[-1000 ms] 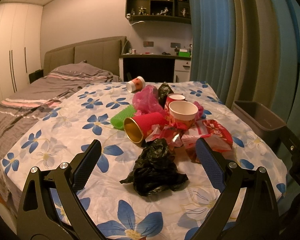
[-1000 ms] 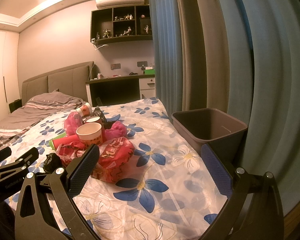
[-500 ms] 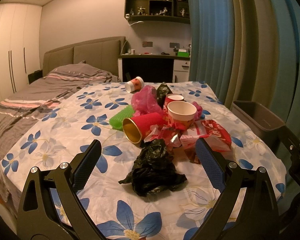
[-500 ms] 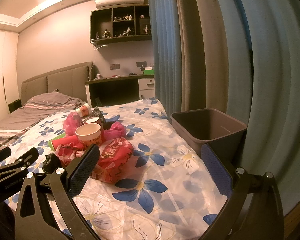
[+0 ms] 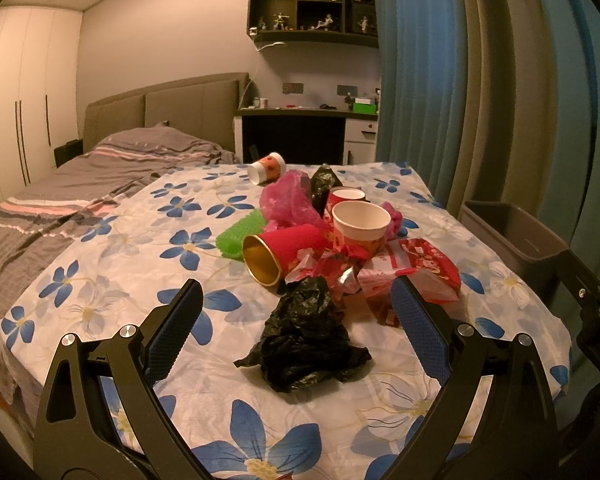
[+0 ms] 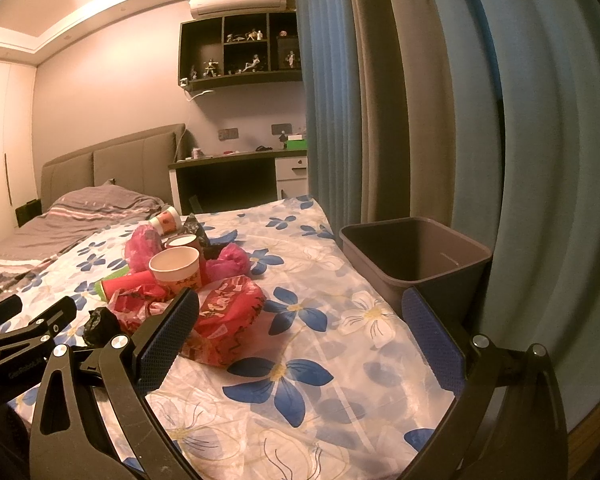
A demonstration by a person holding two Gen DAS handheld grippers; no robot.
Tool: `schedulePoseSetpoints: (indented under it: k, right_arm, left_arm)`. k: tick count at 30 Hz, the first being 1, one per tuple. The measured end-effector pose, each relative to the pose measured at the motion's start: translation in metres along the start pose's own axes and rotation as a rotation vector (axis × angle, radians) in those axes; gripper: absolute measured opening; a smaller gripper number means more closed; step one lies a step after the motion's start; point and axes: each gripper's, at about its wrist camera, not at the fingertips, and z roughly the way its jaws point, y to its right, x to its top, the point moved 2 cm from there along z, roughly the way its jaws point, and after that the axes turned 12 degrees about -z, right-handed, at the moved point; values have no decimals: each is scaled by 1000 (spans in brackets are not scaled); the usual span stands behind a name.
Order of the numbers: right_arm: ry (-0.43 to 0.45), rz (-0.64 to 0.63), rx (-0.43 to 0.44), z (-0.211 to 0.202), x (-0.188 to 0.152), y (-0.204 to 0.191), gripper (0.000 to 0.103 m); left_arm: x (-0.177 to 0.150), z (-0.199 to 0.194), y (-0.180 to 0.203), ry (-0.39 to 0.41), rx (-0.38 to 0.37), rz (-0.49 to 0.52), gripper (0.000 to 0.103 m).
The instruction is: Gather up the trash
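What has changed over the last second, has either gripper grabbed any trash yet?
Almost nothing. The left gripper has crept slightly toward the crumpled black bag, jaws wide open and clear of it. The right gripper hangs open and empty between the red snack wrapper and the gray bin, barely shifted. Nothing was taken or dropped; the trash pile, the paper cup and the bin lie as before.
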Motion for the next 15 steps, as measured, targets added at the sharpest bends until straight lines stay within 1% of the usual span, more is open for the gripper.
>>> schedulePoseSetpoints:
  k: [9,14,15]
  right_arm:
    - [1,-1,-5,-1,0,-3,98]
    - [-1,-7,1,0,-7,6,98]
    - [0,-6,5,3,-5,-1,98]
  left_arm:
    - [-8,-4,14,-2,-21,-6,93]
    - [-9,-3,6,-11,-52,-19,93]
    - [-8,0,1,-15,-58,-23,93]
